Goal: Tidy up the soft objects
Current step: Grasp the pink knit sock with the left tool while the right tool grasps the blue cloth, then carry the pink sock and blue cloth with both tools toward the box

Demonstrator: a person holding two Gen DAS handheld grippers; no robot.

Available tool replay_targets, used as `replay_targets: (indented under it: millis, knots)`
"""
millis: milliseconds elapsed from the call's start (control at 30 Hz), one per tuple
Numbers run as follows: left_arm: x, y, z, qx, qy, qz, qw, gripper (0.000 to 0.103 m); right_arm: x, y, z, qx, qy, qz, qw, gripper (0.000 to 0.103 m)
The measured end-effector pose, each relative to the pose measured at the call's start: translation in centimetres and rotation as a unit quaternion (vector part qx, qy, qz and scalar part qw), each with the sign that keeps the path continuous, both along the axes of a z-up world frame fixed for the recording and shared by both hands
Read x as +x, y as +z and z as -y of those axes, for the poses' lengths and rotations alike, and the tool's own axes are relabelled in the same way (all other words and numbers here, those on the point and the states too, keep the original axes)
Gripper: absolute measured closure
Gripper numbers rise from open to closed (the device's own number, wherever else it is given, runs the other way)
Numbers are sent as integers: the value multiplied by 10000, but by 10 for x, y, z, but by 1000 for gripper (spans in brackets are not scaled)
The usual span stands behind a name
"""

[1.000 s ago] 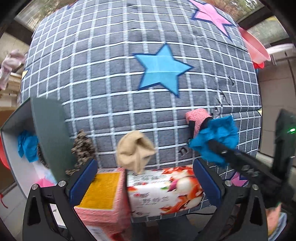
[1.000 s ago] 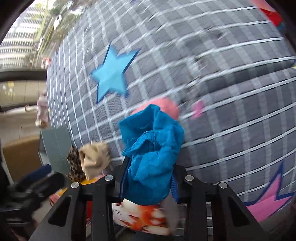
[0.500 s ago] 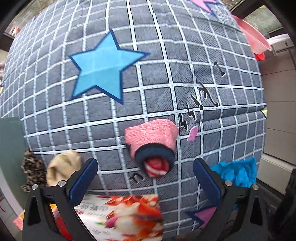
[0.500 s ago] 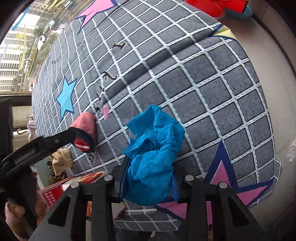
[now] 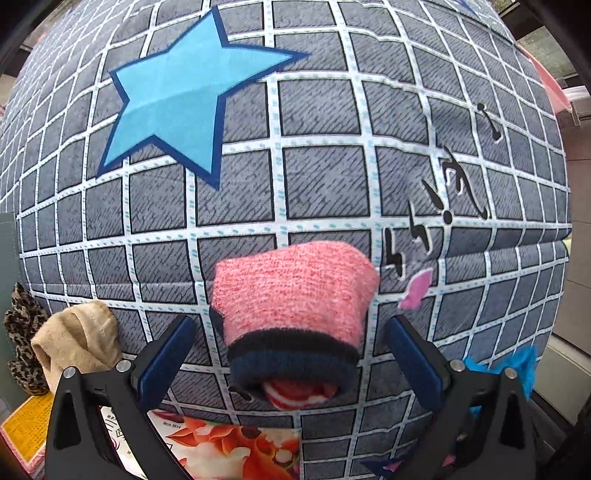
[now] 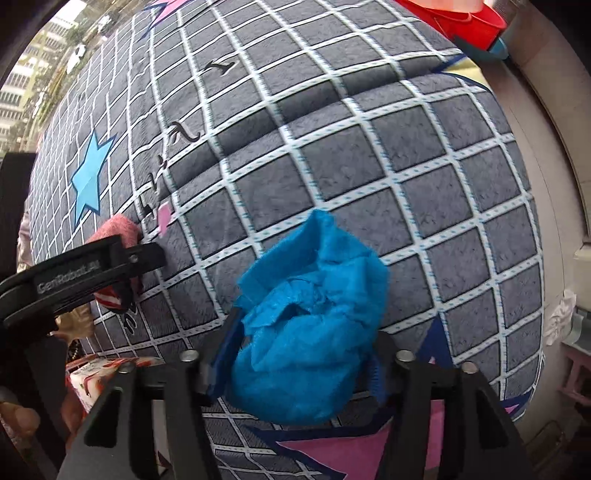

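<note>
From the left wrist camera, the left claw (image 5: 290, 356) points pretty much straight down at a grey checked cushion (image 5: 325, 184) with white grid lines and a big blue star (image 5: 177, 99) printed on it. Its 2 blue-padded fingers (image 5: 166, 358) are spread wide, with a rolled pink sock (image 5: 295, 295) lying between them on the cushion, dark navy cuff facing the camera and a bit of red and white stripe showing inside. Neither pad touches the sock, so this claw has hold of nothing. Off to the left edge there's a beige sock (image 5: 79, 339) next to a leopard-print scrap (image 5: 22, 339), and a printed box (image 5: 236, 452) with orange flowers peeks out along the bottom. A bit of blue cloth (image 5: 521, 365) shows at the far right. Over on the right wrist camera, the right claw (image 6: 295, 365) is tipped steeply down at the same cushion (image 6: 369, 147), near a pink star (image 6: 332, 454) at the bottom. A crumpled blue cloth (image 6: 310, 332) sits between its fingers and spills out in front onto the cushion. The jaws have just been opening, with the cloth in between, and now they're about halfway apart; the left pad looks clear of the fabric, so the grip looks let go. The left claw (image 6: 155, 254) reaches in from the left over the pink sock (image 6: 118, 232), and something red (image 6: 469, 18) sits top right.
</note>
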State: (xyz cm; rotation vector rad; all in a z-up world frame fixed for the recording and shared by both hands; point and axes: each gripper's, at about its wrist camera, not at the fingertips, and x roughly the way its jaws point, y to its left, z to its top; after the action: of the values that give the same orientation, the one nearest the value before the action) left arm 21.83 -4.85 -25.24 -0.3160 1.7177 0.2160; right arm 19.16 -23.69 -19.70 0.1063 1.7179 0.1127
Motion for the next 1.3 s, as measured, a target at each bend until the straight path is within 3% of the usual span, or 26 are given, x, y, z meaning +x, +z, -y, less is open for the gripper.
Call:
replay_targets:
  millis: [167, 467, 500, 567, 633, 700, 1067, 1300]
  knots:
    - [1, -7, 10, -4, -30, -31, 10000, 0, -1, -5, -18, -87, 163, 41, 9998, 27]
    - [8, -10, 7, -43, 34, -109, 9999, 4, 2, -11, -27, -112, 173, -69, 9998, 28]
    - [8, -7, 7, -18, 18, -48, 10000, 10, 8, -12, -28, -134, 168, -99, 9997, 30]
    - [9, 2, 8, 28, -85, 87, 9999, 27, 10, -9, -23, -213, 153, -109, 9996, 53]
    - [11, 10, 11, 56, -319, 260, 9991, 64, 13, -7, -15, -151, 73, -125, 9998, 59]
    - [12, 14, 14, -64, -526, 327, 9981, 75, 17, -2, -12, -156, 60, -77, 9998, 65]
    - [-10, 64, 21, -208, -1027, 898, 9904, 78, 16, 43, -9, 49, -63, 256, 9996, 65]
    - [-25, 97, 1, -163, -987, 1239, 9872, 78, 8, 62, -23, 160, -41, 429, 9989, 65]
